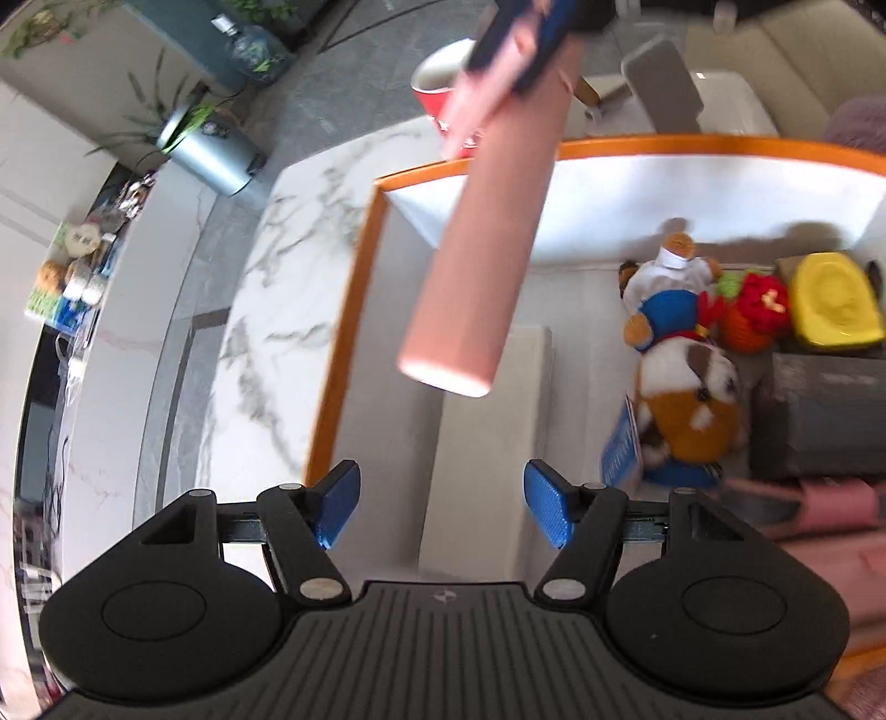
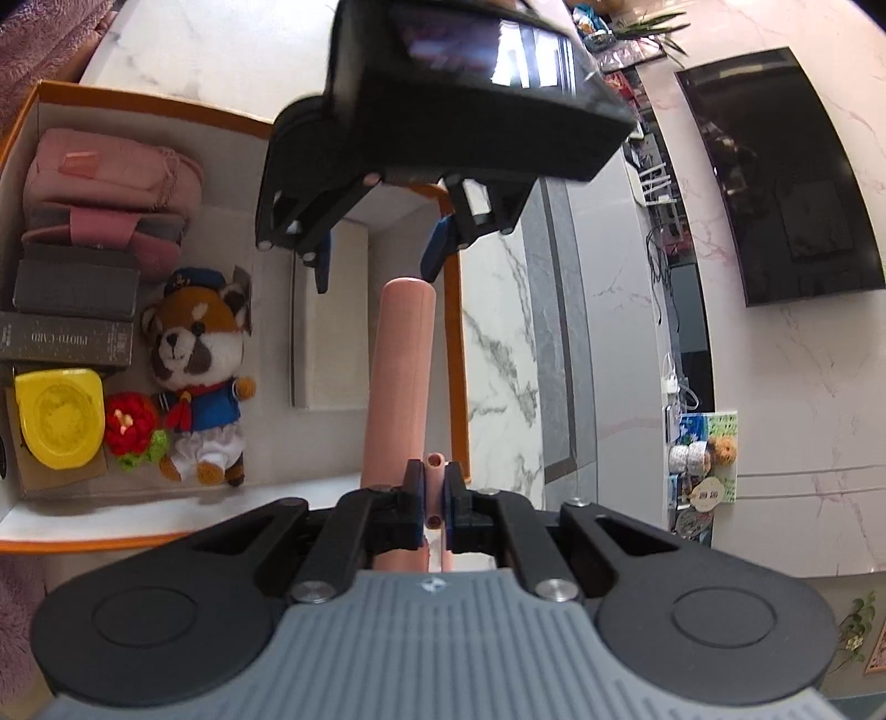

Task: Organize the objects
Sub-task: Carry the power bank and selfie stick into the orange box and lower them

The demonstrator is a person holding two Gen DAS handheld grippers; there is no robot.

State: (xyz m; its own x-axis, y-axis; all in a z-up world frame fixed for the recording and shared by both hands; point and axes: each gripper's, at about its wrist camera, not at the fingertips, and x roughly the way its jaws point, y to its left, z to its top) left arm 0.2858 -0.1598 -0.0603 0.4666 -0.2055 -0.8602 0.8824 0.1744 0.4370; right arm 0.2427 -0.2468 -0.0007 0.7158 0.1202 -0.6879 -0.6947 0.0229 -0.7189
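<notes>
A long pink cylinder [image 1: 476,249] [image 2: 398,376] hangs tilted over an open orange-rimmed box [image 1: 343,332] [image 2: 457,360]. My right gripper [image 2: 434,493] [image 1: 515,50] is shut on the thin pink loop at the cylinder's upper end. The cylinder's free end points toward my left gripper [image 1: 443,504] [image 2: 379,260], which is open with nothing between its blue pads and stands just short of that end, above a flat white box [image 1: 487,443] [image 2: 329,332] on the box floor.
In the box lie a red panda plush [image 1: 686,399] [image 2: 194,354], a red crochet flower [image 2: 130,421], a yellow dish [image 2: 58,415], dark boxes [image 2: 72,288] and pink bags [image 2: 111,177]. The box rests on a marble table [image 1: 266,310]. A red cup [image 1: 437,83] stands behind it.
</notes>
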